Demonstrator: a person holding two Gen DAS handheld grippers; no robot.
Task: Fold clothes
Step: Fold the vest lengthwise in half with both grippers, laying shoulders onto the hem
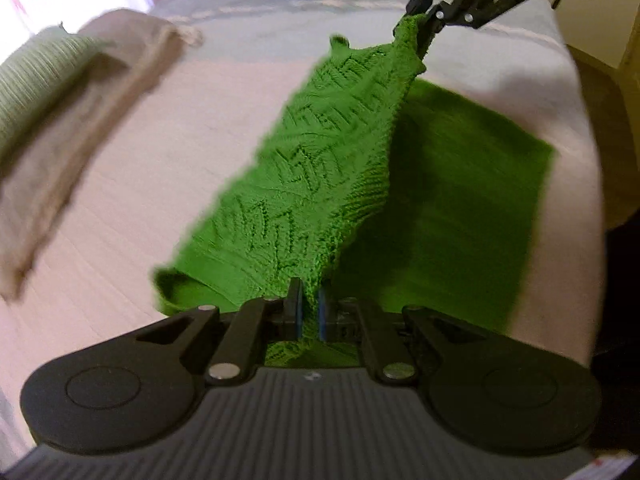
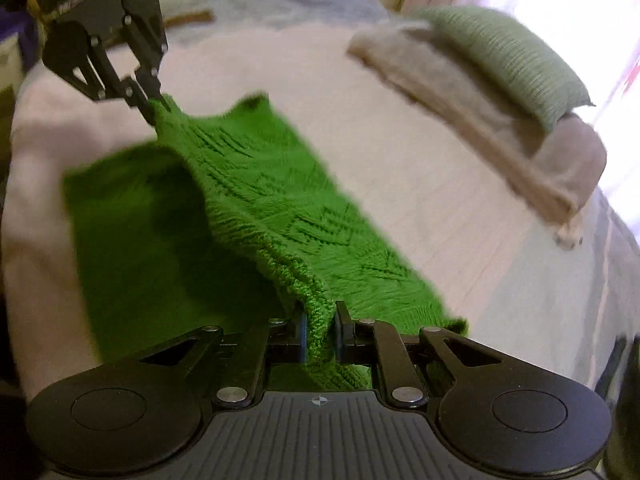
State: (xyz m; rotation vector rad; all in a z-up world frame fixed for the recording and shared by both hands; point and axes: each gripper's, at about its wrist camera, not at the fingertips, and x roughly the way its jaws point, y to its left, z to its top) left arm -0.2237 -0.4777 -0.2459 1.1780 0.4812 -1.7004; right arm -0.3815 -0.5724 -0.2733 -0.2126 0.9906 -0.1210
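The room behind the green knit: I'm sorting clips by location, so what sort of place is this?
Most likely a bedroom. The green knit lies on a bed with a pale cover, a striped green pillow rests on a folded beige blanket, and a bright curtained window stands behind.

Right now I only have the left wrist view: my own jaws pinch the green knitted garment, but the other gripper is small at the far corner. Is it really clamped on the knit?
Observer: Yes. In the right wrist view the right gripper has a thick fold of the green knitted garment pressed between its pads.
Operator: Does my left gripper look secure from there?
Observer: The left gripper shows with its tips shut on the garment's far corner.
Operator: Anything near the far side?
Observer: A striped pale green cushion rests on a folded beige cloth, apart from the garment.
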